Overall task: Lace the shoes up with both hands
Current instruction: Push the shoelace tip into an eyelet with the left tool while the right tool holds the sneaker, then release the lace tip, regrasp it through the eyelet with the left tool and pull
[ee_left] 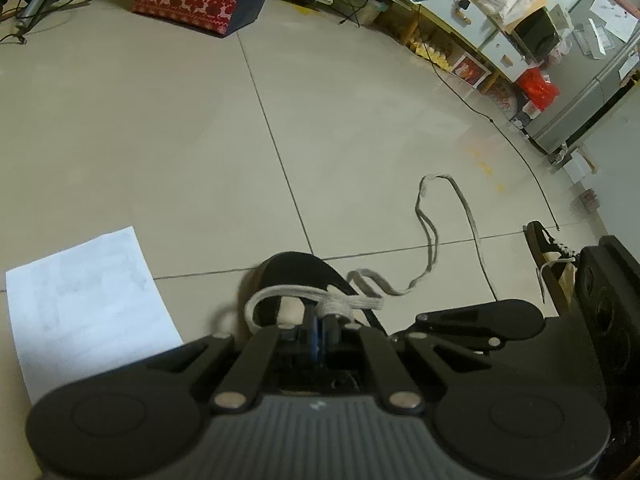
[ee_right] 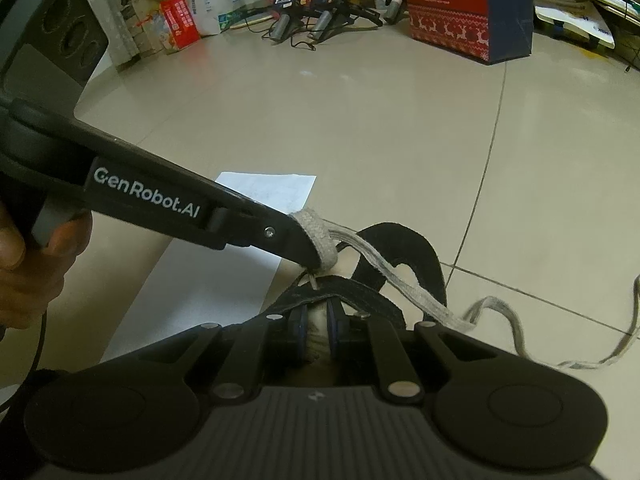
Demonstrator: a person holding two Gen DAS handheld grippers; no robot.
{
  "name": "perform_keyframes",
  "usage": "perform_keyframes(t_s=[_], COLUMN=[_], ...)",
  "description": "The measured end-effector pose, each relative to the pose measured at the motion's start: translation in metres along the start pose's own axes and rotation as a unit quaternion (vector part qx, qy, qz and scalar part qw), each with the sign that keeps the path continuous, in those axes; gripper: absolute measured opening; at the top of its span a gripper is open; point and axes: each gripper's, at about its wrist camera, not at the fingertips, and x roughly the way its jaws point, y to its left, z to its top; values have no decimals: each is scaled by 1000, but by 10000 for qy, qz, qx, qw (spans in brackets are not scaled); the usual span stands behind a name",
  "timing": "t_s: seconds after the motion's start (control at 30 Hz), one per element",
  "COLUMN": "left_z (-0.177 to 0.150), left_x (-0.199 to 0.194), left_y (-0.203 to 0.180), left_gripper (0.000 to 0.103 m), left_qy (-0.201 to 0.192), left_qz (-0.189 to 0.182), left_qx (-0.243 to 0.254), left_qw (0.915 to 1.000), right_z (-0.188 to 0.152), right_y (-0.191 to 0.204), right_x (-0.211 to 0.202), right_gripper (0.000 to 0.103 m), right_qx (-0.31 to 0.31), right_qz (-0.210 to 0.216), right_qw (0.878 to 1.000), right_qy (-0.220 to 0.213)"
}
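Observation:
A black shoe [ee_left: 298, 276] lies on the tiled floor just ahead of both grippers; it also shows in the right wrist view [ee_right: 404, 252]. A grey flat shoelace [ee_left: 430, 236] runs from it across the floor to the right. My left gripper [ee_left: 325, 326] is shut on the shoelace near the shoe's opening; in the right wrist view its tip [ee_right: 316, 254] has the shoelace [ee_right: 400, 280] looped around it. My right gripper [ee_right: 316, 326] is shut on the shoe's pale tongue or upper edge. A second black shoe [ee_left: 550, 256] with white laces lies at the right.
A white paper sheet [ee_left: 80, 304] lies on the floor to the left. A red Christmas bag [ee_right: 468, 8] stands further off. Low shelves, a black cable [ee_left: 516, 148] and other handheld devices [ee_right: 304, 12] line the room's edges.

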Motion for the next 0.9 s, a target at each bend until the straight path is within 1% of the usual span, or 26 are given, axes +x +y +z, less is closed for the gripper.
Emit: perform_keyframes(t_s=[0.1,0.13,0.27,0.4,0.47,0.53,0.6,0.7,0.73,0.77,0.83,0.87,0.9], left_z=[-2,-4,-9,-7,-8,-11,-11,-11,-12,-13,-15,-15,-16], left_x=[5,7,3,6,5,5,6,8,8,8,6,3,0], left_y=[2,1,0,9,6,2,5,13,12,10,8,9,10], left_gripper=[2,2,2,2,2,2,2,2,2,2,6,8,13], left_qy=[67,121,14,58,61,41,36,38,17,-3,-44,-72,-102], left_qz=[-100,-83,-11,-64,-119,-78,-102,-149,-146,-139,-127,-127,-128], left_qx=[-110,-110,-13,-212,-182,-143,-239,-515,-519,-518,-517,-567,-612], left_qw=[9999,9998,10000,9997,9997,9999,9997,9986,9985,9986,9986,9983,9980], right_z=[0,0,0,1,2,3,2,0,-1,-2,-3,-4,-4], right_y=[0,0,-4,-6,-6,-6,-7,-10,-10,-7,2,3,2], right_x=[0,0,2,5,7,9,10,10,10,8,6,3,0], right_gripper=[12,12,12,12,12,12,12,11,8,4,4,4,4], right_qx=[21,26,153,156,151,140,193,230,234,146,-66,-9,76], right_qz=[0,6,53,97,112,120,160,236,258,176,-28,-83,-114], right_qw=[10000,10000,9999,9998,9998,9998,9997,9995,9994,9997,9999,9999,9998], right_qy=[-5,2,-10,11,37,65,45,-18,-39,-61,-106,-138,-170])
